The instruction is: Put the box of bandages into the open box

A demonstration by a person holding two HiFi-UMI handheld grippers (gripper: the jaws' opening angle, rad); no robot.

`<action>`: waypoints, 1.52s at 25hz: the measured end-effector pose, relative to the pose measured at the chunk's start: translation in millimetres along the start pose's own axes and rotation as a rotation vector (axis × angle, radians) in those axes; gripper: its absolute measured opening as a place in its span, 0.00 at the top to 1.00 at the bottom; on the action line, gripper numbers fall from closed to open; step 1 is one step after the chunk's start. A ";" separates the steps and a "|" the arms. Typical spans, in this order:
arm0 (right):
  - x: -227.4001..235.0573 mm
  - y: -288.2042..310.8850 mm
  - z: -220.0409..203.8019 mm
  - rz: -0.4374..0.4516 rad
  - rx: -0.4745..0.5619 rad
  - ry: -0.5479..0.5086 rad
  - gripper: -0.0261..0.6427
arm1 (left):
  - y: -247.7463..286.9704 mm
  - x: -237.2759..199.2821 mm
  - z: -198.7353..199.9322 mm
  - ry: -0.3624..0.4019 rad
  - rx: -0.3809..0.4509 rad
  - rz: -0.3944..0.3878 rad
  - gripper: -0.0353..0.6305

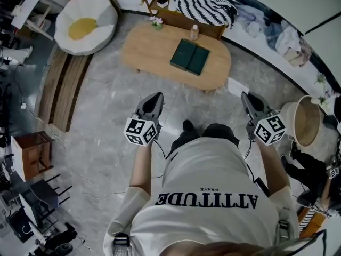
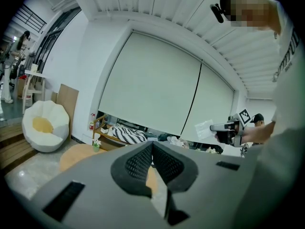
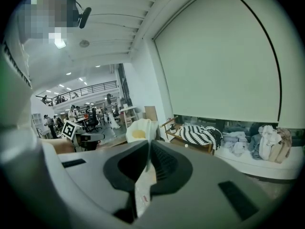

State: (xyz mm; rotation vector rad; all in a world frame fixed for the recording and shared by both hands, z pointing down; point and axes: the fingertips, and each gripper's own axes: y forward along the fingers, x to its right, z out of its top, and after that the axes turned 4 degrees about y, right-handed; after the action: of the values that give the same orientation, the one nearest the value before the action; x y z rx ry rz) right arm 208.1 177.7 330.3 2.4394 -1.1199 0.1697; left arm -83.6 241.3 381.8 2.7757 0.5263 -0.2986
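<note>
With the left tongs (image 1: pixel 156 97) and right tongs (image 1: pixel 246 97) closed and empty, step squarely up to the bench (image 1: pixel 149 47), opening them near the green box (image 1: pixel 189 56).

Table out in front of my jaws

The table (image 1: pixel 149 49) stands ahead of my left gripper (image 1: pixel 154 97) and right gripper (image 1: pixel 248 97), well apart. The open box (image 1: pixel 190 57) lies on it, with a bottle (image 1: pixel 194 32) just behind. A basket (image 1: pixel 303 121) sits right of the right jaws.

soft, even indoor light, faint shadows on the floor (image 1: pixel 101 143), a ceiling lamp (image 3: pixel 59 43) glaring white, heavy fisheye bending with black corners, and the left gripper (image 2: pixel 152 146) blurred near its lens.
</note>
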 end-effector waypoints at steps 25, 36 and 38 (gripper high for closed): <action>91.4 76.0 36.2 0.131 -0.036 0.045 0.92 | 101.2 -1.6 36.0 0.013 0.023 0.060 0.91; 162.5 141.4 62.3 0.205 -0.080 0.070 0.92 | 176.4 -14.6 51.5 -0.004 -0.009 0.129 0.91; 174.1 152.4 60.8 0.218 -0.100 0.076 0.92 | 188.7 -17.0 51.3 -0.009 -0.018 0.141 0.91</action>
State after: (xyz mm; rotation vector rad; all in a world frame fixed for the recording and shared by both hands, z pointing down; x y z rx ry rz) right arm 205.6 -56.4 379.4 2.2022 -1.3261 0.2658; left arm -33.9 51.5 385.7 2.7753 0.3278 -0.2733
